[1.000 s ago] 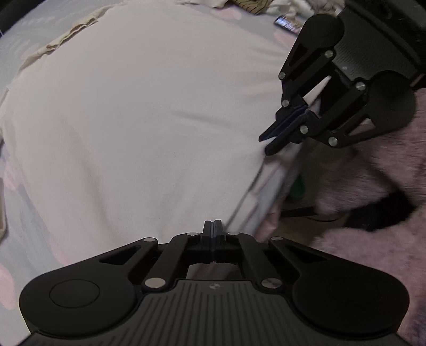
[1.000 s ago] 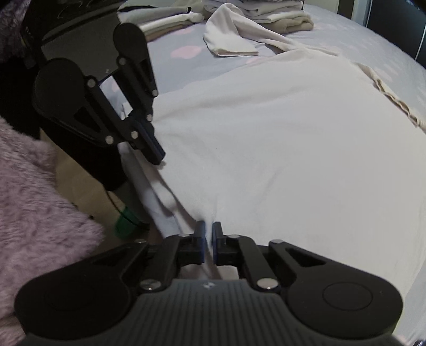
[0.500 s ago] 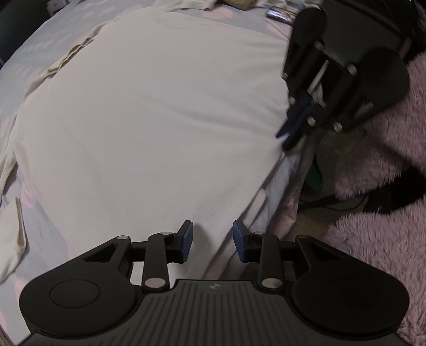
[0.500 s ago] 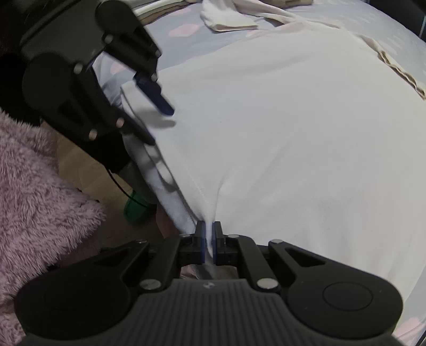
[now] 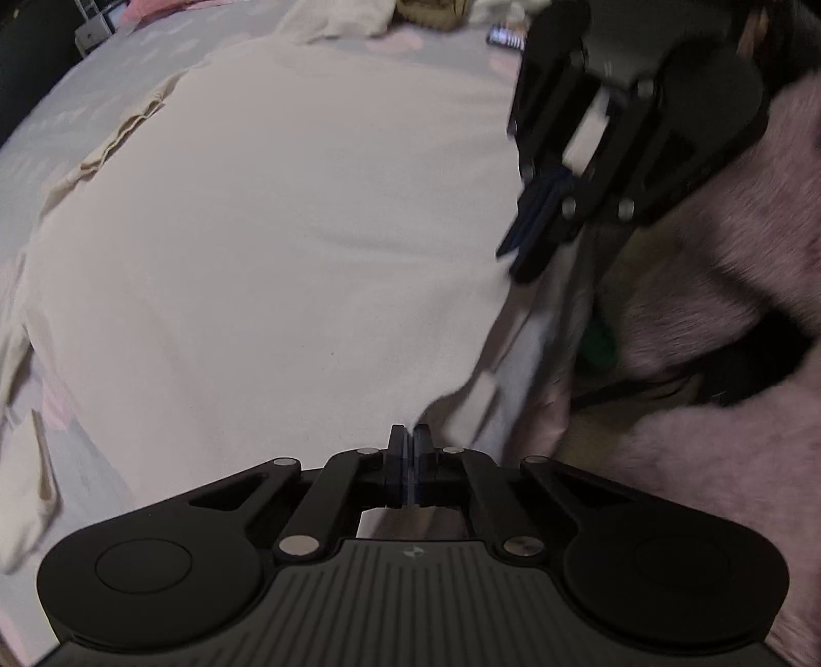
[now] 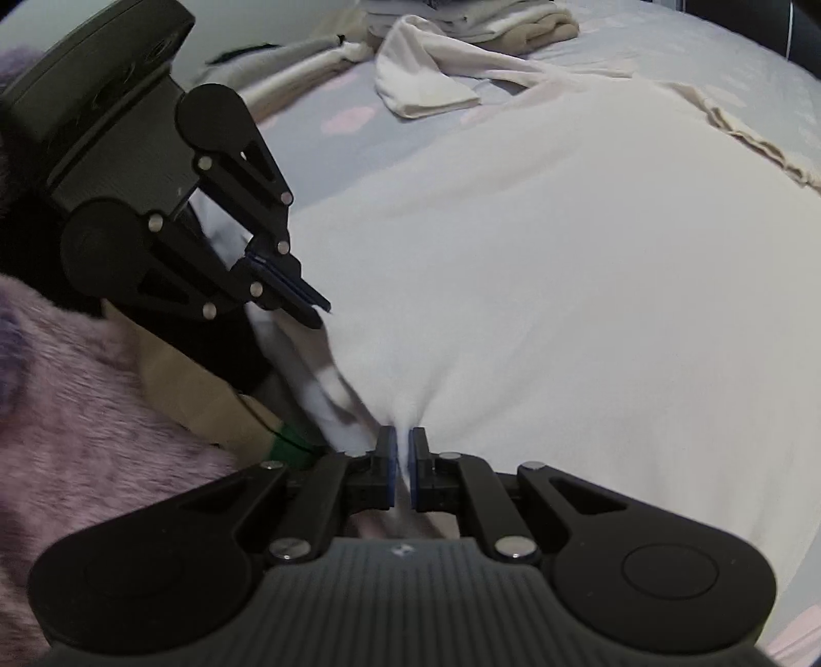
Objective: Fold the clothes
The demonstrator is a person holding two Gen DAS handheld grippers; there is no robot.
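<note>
Cream garment (image 5: 267,246) lies spread flat on the bed (image 6: 318,128), its near edge at the mattress side. Left gripper (image 5: 409,436) and right gripper (image 6: 403,441) each have fingers clenched on that hem. Lift both corners evenly, keep the edge taut, and carry it toward the far side for a square fold.

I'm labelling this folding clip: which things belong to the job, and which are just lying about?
In use: white garment; left gripper; right gripper.
Lying about: cream clothes; phone; green object.
</note>
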